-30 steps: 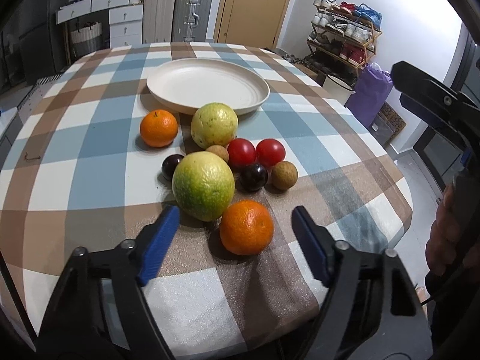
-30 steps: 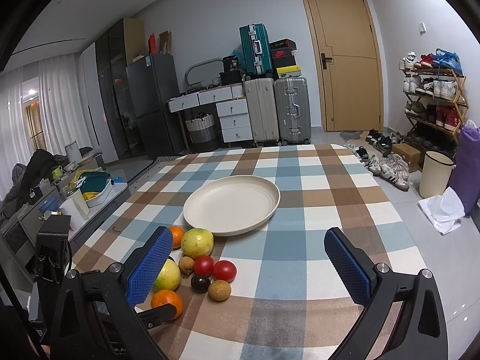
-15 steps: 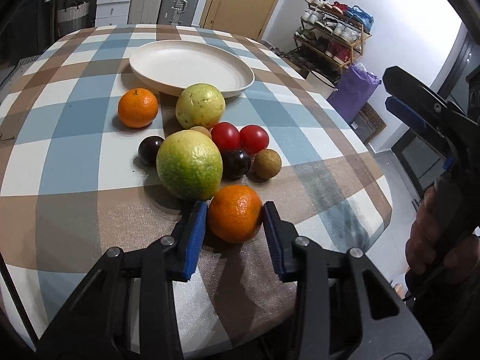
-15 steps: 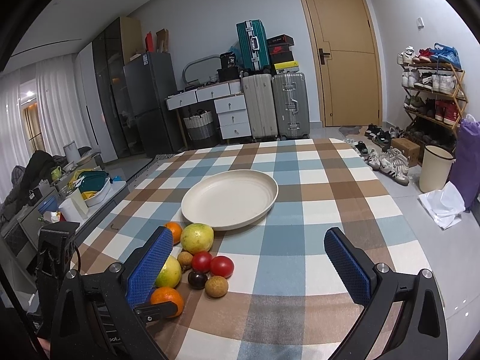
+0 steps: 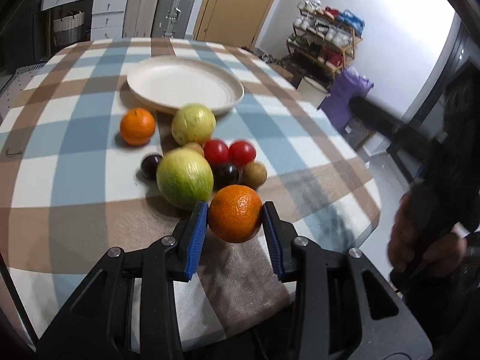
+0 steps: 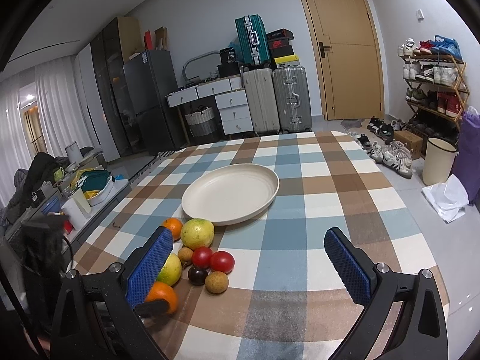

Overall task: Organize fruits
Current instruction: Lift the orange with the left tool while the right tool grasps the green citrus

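My left gripper (image 5: 234, 220) is shut on an orange (image 5: 235, 217) and holds it just above the checked tablecloth. Behind it lie a large green-yellow fruit (image 5: 184, 177), a second one (image 5: 193, 124), two red tomatoes (image 5: 229, 151), two dark plums (image 5: 225, 174), a brown longan (image 5: 254, 174) and another orange (image 5: 137, 126). The cream plate (image 5: 183, 85) stands empty beyond them. My right gripper (image 6: 249, 262) hangs open over the table's near edge, with nothing between its fingers. In the right wrist view the held orange (image 6: 162, 295) is partly hidden by the left blue pad (image 6: 150, 265).
The plate (image 6: 231, 193) sits mid-table in the right wrist view. A hand (image 5: 420, 234) gripping the right tool shows at the right edge of the left wrist view. Suitcases (image 6: 276, 99), drawers and a shoe rack (image 6: 432, 84) stand beyond the table.
My left gripper closed from wide open onto the nearest orange and has lifted it slightly off the cloth. The right gripper stayed open and barely moved.
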A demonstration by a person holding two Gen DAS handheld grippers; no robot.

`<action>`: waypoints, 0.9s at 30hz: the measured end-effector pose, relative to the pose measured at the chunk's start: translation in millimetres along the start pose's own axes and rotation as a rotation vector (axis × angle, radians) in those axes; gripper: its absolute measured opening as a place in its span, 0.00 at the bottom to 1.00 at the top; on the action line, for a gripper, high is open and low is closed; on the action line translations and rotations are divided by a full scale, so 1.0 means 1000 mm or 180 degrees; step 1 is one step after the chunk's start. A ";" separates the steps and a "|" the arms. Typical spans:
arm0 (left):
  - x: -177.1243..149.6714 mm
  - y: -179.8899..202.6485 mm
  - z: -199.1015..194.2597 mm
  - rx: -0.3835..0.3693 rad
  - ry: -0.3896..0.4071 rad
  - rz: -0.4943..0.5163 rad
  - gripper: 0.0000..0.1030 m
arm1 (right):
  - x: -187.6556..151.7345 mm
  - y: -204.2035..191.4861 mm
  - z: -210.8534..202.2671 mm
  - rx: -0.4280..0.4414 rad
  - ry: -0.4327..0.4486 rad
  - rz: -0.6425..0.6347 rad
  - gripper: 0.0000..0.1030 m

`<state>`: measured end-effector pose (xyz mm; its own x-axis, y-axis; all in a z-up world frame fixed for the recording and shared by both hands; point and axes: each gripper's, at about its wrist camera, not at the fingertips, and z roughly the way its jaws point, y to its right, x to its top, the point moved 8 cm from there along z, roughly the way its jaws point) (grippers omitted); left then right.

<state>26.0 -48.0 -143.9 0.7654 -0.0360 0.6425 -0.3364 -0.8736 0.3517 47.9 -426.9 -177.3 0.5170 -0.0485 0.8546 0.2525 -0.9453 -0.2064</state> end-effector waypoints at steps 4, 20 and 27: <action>0.017 -0.008 -0.024 0.0022 0.0177 -0.0043 0.33 | -0.003 0.004 0.003 0.0037 -0.0047 0.0077 1.00; 0.056 -0.072 -0.064 0.0309 0.0497 -0.0340 0.33 | -0.010 -0.023 0.047 0.0535 -0.0415 0.0155 1.00; 0.066 -0.093 -0.060 0.0361 0.0554 -0.0429 0.33 | -0.009 -0.035 0.079 0.0709 -0.0636 0.0193 1.00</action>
<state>74.8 59.4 -93.7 0.6898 0.1600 0.7061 -0.1665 -0.9141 0.3698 99.1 -368.0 -215.5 0.6816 -0.0174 0.7315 0.3781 -0.8475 -0.3725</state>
